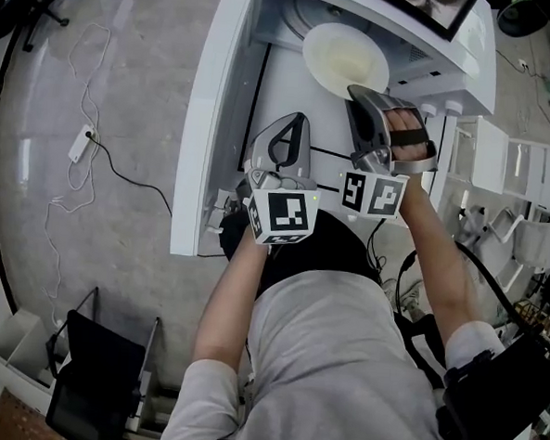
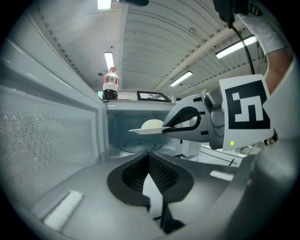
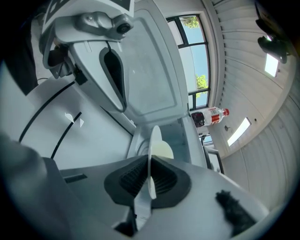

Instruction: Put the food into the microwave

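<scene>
1. The step in hand, I think, is carrying the food in. The right tongs (image 1: pixel 362 94) are pinched shut on the rim of a plate (image 1: pixel 315 48). The plate hangs in the air right at the mouth of the microwave (image 1: pixel 471 59), not set down yet.
2. The food (image 2: pixel 152 124) is a pale, round, smooth lump. It sits in the middle of the plate, just in front of the microwave's open mouth.
3. The left tongs (image 1: pixel 295 123) are closed tight with nothing in them. They are in front of the microwave, close to its door (image 1: pixel 212 118), which is swung wide open.
4. Next, I think the plate has to go deeper into the microwave and down onto the round glass tray (image 2: pixel 136 146) on its floor. It must stay flat, or the lump could slide off. Only then should the right tongs let go and back out.
5. The plate is thin, white, round and shiny, so a pinch on its rim might slip.
6. The microwave is a hard, smooth, white box. Its door has a panel full of tiny dots. Both tongs are grey with black ribbed pads.
7. A bottle (image 2: pixel 110 84) with red on it stands on top of the microwave. The table (image 1: pixel 301 95) under the microwave is white with thin black lines.
</scene>
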### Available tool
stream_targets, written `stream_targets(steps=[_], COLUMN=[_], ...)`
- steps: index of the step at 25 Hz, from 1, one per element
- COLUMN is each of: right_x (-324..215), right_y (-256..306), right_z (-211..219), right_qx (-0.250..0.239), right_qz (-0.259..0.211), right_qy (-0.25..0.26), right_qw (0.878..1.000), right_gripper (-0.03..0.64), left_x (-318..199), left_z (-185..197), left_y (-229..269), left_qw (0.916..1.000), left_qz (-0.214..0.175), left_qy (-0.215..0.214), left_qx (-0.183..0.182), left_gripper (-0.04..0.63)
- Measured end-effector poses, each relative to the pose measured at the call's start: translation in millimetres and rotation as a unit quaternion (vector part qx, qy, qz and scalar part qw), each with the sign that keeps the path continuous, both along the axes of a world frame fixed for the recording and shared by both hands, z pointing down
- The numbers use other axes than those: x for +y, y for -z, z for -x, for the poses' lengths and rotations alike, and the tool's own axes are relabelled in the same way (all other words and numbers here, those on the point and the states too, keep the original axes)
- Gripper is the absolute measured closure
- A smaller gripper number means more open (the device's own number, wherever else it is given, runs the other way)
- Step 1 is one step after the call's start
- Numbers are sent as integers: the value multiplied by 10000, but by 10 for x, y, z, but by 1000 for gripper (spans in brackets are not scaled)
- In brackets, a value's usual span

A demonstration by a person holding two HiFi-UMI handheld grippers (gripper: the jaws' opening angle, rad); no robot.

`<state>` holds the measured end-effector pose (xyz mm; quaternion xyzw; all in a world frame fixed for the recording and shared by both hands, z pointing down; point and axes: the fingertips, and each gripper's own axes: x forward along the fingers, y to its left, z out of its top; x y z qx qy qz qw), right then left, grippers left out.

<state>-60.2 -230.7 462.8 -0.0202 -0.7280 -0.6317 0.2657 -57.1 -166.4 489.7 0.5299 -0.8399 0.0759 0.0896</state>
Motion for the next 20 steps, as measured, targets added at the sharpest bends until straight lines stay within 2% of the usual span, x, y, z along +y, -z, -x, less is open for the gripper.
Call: stream_targets(steps=[20], right_x=[-419], right_y=[-237], right_z=[504], right_qx=[182], right_qz=[-66], right_qy=[-129], right_qw=[9997], right_gripper=[597], left_x=[-182], left_z=[116], left_y=[-184], left_qw=[9999], left_qz=[116], left_qy=[-17], left_qx=[76], left_gripper=[588])
